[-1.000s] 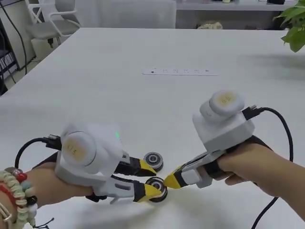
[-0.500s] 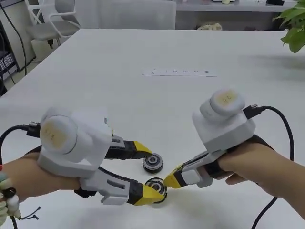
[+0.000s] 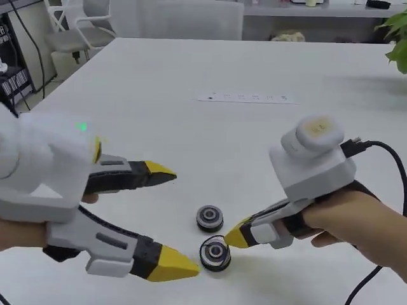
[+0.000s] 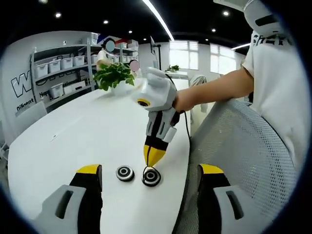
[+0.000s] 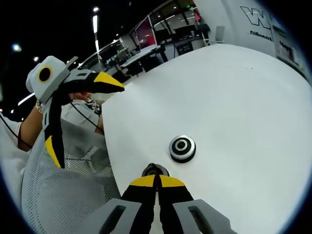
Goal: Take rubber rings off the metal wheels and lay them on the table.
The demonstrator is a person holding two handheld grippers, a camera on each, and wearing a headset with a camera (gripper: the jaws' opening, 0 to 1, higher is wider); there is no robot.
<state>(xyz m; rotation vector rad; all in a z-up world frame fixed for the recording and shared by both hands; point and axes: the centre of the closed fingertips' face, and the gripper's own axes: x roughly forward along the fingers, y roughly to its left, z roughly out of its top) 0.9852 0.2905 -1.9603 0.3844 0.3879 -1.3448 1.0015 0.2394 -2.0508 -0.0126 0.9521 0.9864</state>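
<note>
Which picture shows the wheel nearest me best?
The head view: the small metal wheel with black rubber ring lies unhidden. The right gripper half hides the wheel in its own view; the left gripper view shows the wheel small.

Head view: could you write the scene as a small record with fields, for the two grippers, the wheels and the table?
left gripper: open wide, held off the table
right gripper: shut, tips at the near wheel's rim; whether it grips anything is unclear
near wheel: lies flat, close to the table's near edge
far wheel: lies flat, apart from both grippers
table: white; power strip lies farther back
</note>
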